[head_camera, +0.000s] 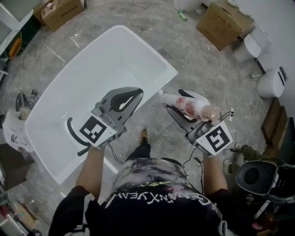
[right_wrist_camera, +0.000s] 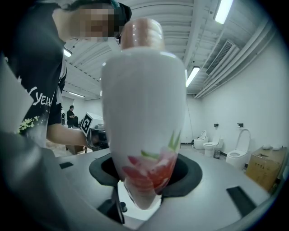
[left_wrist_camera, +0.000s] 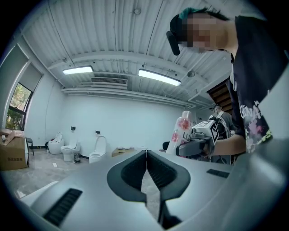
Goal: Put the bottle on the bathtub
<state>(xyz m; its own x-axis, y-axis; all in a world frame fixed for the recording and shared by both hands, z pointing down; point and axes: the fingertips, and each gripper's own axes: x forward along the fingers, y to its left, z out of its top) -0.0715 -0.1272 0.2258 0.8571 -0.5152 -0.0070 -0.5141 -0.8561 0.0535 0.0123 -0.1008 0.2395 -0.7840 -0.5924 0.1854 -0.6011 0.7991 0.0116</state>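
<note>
**A:** Where is the bottle, and what has it?

**B:** The tall white plastic bottle (head_camera: pixel 189 105) with red flower print and a pale pink cap is clamped in the right gripper (head_camera: pixel 174 99), whose jaws press on its lower, flowered part. It stands roughly upright, cap uppermost. In the head view it hangs over the floor at about 3 o'clock from the white rectangular bathtub (head_camera: pixel 159 59), near the tub's corner but not above it.

**A:** And the other tool?

**B:** The left gripper (head_camera: pixel 138 92) carries nothing. Its jaws are together, and it hovers over the tub's edge at 9 o'clock from the bottle.

**A:** How will the bottle handle?

**B:** I judge it light, stiff and glossy, so rather slippery. It narrows toward the base, and held that low it is probably top-heavy and may tip. A hold nearer the middle of the body would be steadier. The tub's rim looks smooth and narrow, so the bottle should be set down squarely.

**A:** The count?

**B:** One bottle, one bathtub, two grippers. Two brown cardboard boxes sit on the floor, at 11 o'clock (head_camera: pixel 60 11) and 1 o'clock (head_camera: pixel 223 23).
</note>
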